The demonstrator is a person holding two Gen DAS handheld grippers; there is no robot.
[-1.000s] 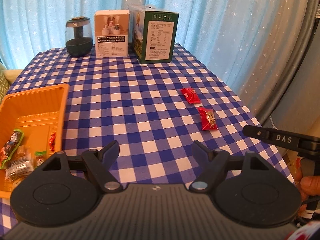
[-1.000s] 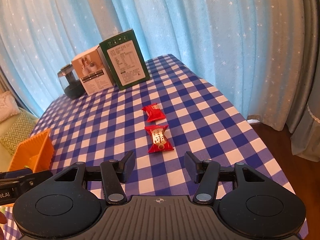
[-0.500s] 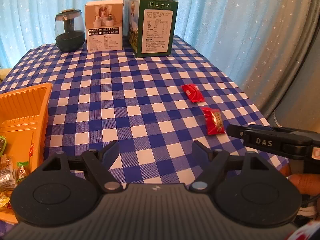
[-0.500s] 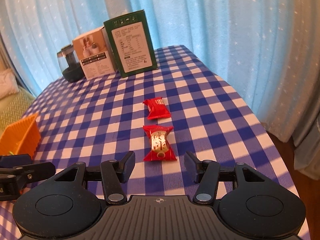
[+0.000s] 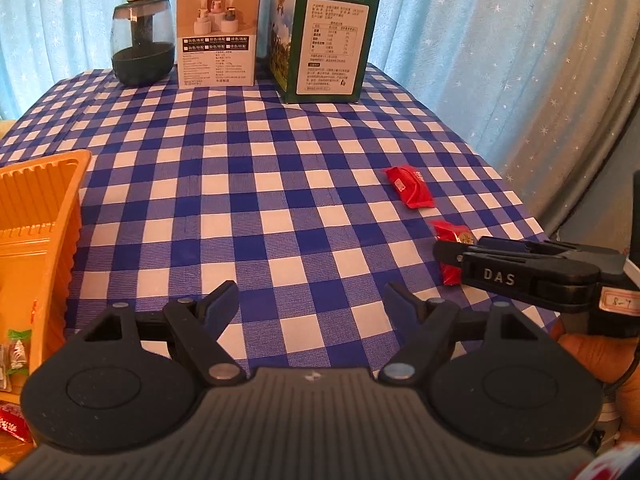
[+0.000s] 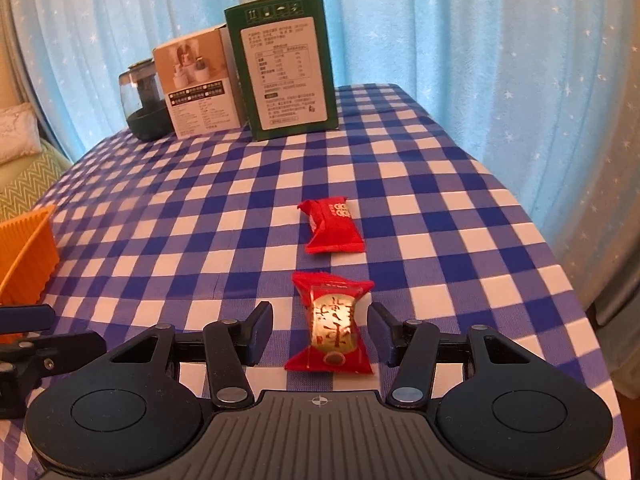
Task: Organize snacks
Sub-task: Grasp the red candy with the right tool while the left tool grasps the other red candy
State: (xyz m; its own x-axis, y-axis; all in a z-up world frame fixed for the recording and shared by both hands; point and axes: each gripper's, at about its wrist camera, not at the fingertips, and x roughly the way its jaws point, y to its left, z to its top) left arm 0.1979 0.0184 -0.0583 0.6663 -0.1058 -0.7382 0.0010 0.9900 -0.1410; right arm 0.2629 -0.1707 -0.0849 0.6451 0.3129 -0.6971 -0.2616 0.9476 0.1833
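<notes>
My right claw (image 6: 320,332) hung low over the bench (image 6: 440,184) with its jaws parted and the gold candy (image 6: 331,322) lying between them, a gap showing on each side, so neither pad touched the wrapper. The candy lay flat on the checked cloth, its red ends fanned out toward me and away. Just beyond it, apart by about one check of the cloth, the red candy (image 6: 334,226) lay flat too, slightly turned. My left claw (image 5: 312,304) stood wide and empty over bare cloth nearer the middle of the bench. In its view the right claw's finger (image 5: 520,270) reached in from the right and covered part of the gold candy (image 5: 450,234), with the red candy (image 5: 410,192) just past it. A hand (image 5: 596,356) showed under that claw at the right edge. The orange tray (image 5: 44,208) sat at the left edge of the bench, well apart from both candies; a few wrapped snacks (image 5: 16,350) lay in its near end, too cut off to name. At the far end stood a green box (image 6: 286,68), a white box (image 6: 198,84) touching it, and a dark jar (image 6: 144,100) beside that, all upright before the blue curtain (image 6: 480,40).
</notes>
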